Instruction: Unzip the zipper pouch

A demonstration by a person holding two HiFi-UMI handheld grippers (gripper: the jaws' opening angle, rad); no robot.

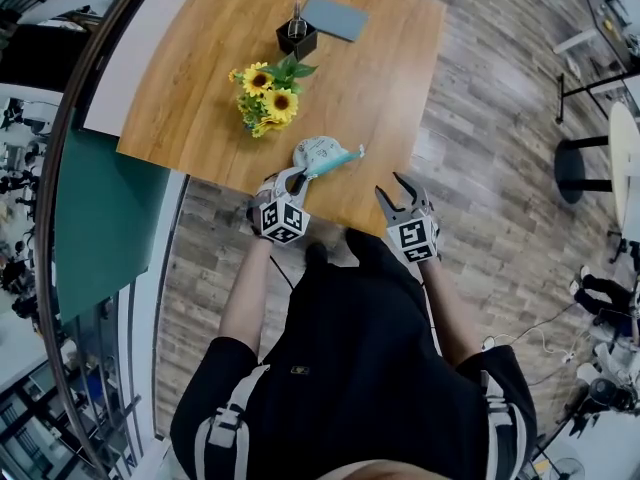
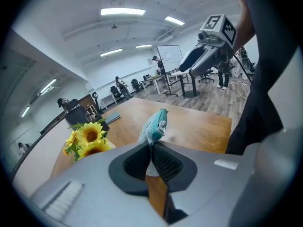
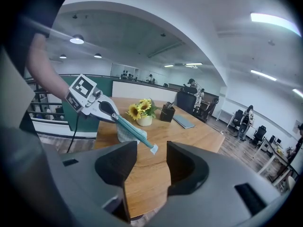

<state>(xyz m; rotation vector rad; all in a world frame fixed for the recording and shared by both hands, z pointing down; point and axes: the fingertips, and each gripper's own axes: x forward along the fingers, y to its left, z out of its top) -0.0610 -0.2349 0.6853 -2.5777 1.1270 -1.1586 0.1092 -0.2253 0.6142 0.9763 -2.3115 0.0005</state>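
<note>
A teal and white zipper pouch (image 1: 325, 155) hangs just above the near edge of the wooden table (image 1: 190, 78). My left gripper (image 1: 296, 177) is shut on the pouch's near end. In the left gripper view the pouch (image 2: 154, 126) sticks up from between the closed pads (image 2: 163, 161). In the right gripper view the pouch (image 3: 127, 128) slants down from the left gripper (image 3: 103, 110), with its teal zipper edge on top and a pale tab (image 3: 153, 149) at the free end. My right gripper (image 1: 401, 192) is open and apart from the pouch, to its right; nothing is between its fingers (image 3: 116, 167).
A pot of sunflowers (image 1: 268, 96) stands behind the pouch. Further back are a black pen holder (image 1: 296, 36) and a grey notebook (image 1: 335, 18). The table's near edge lies just under both grippers. A black stool (image 1: 580, 164) stands on the wood floor at right.
</note>
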